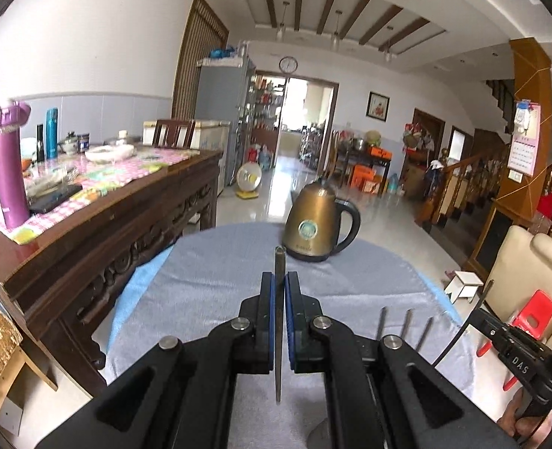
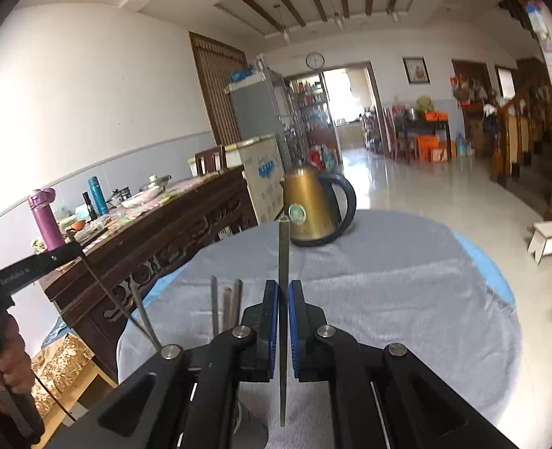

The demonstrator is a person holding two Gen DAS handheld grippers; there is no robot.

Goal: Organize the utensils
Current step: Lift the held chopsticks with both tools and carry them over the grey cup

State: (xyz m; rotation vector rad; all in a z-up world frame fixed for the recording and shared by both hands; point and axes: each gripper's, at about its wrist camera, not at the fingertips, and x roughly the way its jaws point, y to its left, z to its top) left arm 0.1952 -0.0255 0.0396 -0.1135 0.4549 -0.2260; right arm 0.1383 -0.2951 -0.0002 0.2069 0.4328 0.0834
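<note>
Both grippers are clamped shut, each on a thin metal utensil. Left gripper [image 1: 279,280]: blue pads pinch a flat metal strip [image 1: 278,336], seen edge-on, long axis running straight fwd along the fingers, tip pointing toward the gold kettle [image 1: 315,220] and ending just short of its base in the left wrist view. Right gripper [image 2: 283,288]: same story, pads closed on a second strip [image 2: 283,318], long axis fwd along the fingers, tip overlapping the kettle's left side in the right wrist view; rear end reaches back between the gripper arms. What kind of utensil each is, can't tell.

More metal rods [image 2: 225,310] stick up in a bunch nearer the cameras than the kettle, w/ lower ends hidden behind the gripper bodies. Kettle stands upright on the grey cloth [image 1: 208,280] at its far edge, handle to the right. Dark wooden table [image 1: 100,224] is left of the kettle, well apart. A hand [image 2: 12,359] grips the other tool at the right wrist view's left edge.
</note>
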